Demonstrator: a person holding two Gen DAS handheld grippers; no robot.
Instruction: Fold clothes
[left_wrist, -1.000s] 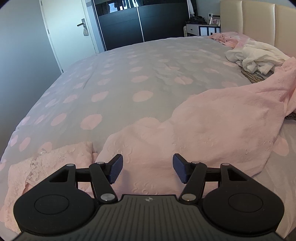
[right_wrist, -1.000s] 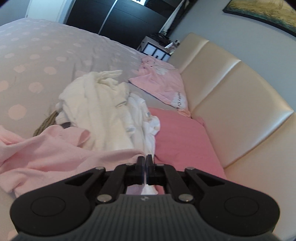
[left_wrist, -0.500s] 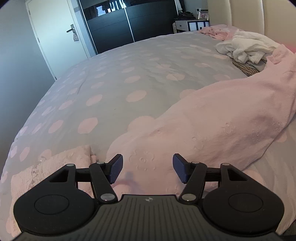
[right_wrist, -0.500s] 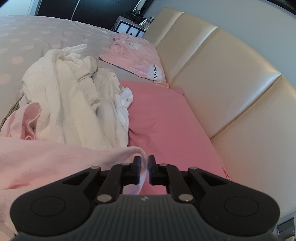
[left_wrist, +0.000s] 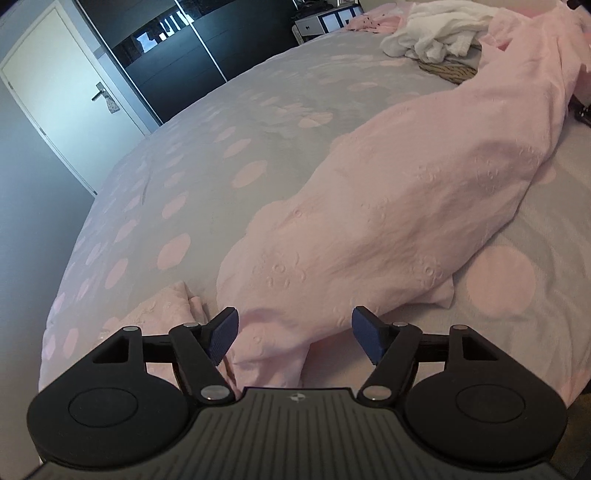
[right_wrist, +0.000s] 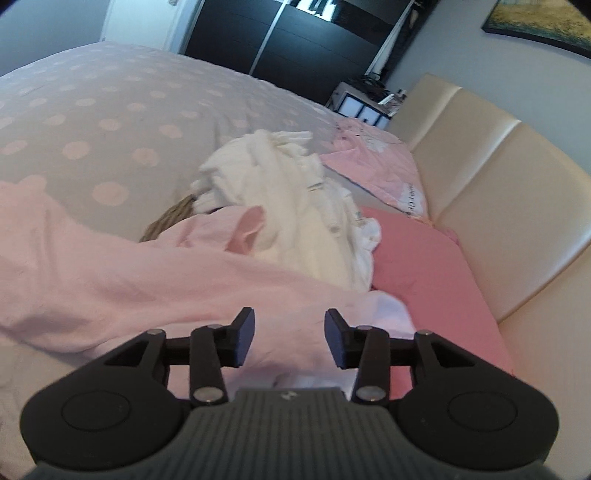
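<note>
A pale pink embroidered garment (left_wrist: 406, 206) lies stretched across the grey dotted bed (left_wrist: 229, 140), from the near edge to the far right. My left gripper (left_wrist: 293, 334) is open, its jaws on either side of the garment's near end. In the right wrist view the same pink garment (right_wrist: 110, 280) runs from the left to under my right gripper (right_wrist: 290, 338), which is open with the cloth's end lying loose between and below its jaws.
A wicker basket (right_wrist: 173, 218) heaped with white clothes (right_wrist: 295, 210) stands by the pillows. A deep pink pillow (right_wrist: 424, 273) and a cream headboard (right_wrist: 498, 192) are on the right. A folded lacy pink piece (left_wrist: 159, 310) lies at the bed's near left.
My right gripper was shut on the pink garment's end and has opened, letting it go. The left gripper stayed open and tilted, with the garment now stretched longer across the bed.
</note>
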